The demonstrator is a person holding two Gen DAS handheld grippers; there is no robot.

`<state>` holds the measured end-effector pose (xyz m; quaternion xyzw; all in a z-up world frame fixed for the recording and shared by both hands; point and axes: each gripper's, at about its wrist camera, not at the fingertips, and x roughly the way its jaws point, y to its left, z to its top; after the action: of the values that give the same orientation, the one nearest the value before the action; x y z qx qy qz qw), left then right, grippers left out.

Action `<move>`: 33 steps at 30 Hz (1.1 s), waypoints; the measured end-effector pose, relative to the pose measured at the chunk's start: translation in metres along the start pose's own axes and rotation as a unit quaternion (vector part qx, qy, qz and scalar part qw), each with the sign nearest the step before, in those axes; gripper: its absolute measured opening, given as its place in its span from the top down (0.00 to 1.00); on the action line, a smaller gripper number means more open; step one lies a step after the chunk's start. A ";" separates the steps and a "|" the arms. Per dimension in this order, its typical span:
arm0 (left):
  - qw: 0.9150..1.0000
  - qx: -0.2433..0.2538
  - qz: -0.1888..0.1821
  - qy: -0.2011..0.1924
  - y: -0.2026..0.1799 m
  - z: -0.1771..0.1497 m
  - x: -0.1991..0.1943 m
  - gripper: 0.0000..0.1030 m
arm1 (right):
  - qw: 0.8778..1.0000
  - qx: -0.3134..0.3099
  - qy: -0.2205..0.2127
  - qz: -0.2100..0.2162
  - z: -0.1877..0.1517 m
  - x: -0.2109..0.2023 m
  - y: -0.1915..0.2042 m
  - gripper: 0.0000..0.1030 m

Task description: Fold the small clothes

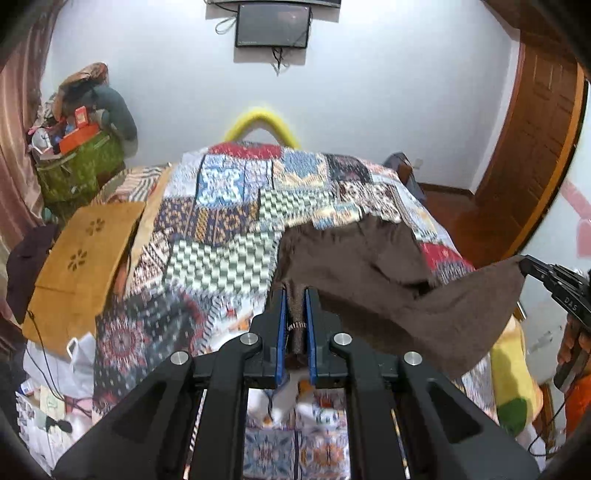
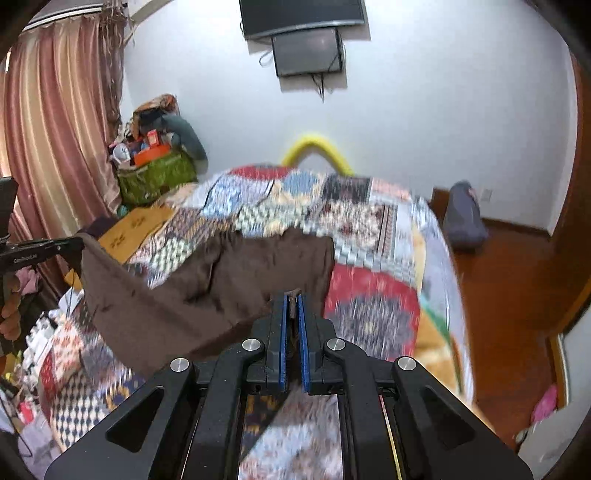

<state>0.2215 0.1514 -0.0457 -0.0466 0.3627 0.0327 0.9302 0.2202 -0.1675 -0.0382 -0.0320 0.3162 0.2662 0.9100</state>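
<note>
The room was a bedroom with a pale wall, and a bed covered by a patchwork quilt [image 1: 229, 229] filled the middle of both views. A dark screen [image 1: 272, 25] hung on the wall at 12 o'clock, and a pink curtain [image 2: 55, 129] stood at 10 o'clock in the right wrist view.

The brown garment [image 1: 369, 258] was held up in the air above the quilt, stretched between the two tools. The left gripper [image 1: 294, 306] had its jaws closed tightly on one edge of the cloth, with brown fabric pressed between the blue pads [image 1: 281, 325]. The right gripper [image 2: 293, 314] was also closed on a thin fold of the same cloth. In my judgement it was held this way so that it could hang flat and open before being laid down for folding; the far part sagged toward the quilt.

Much was hard to read. The quilt was blurred in both views, so I could not tell whether the lower hem touched it. What kind of garment it was stayed unclear, perhaps small shorts. The wooden board [image 1: 85, 258] at 9 o'clock was partly cut by clutter, and the floor at 7 o'clock was only a confusion of bags.
</note>
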 end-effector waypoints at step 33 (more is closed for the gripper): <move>0.985 -0.066 0.083 0.135 0.090 0.061 0.271 0.91 | 0.991 0.005 0.100 -0.084 0.065 0.205 -0.075 0.95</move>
<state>0.4531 0.2549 -0.1901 -0.0816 0.4847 0.1272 0.8615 0.4291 -0.1214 -0.1165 -0.0806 0.4034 0.1824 0.8930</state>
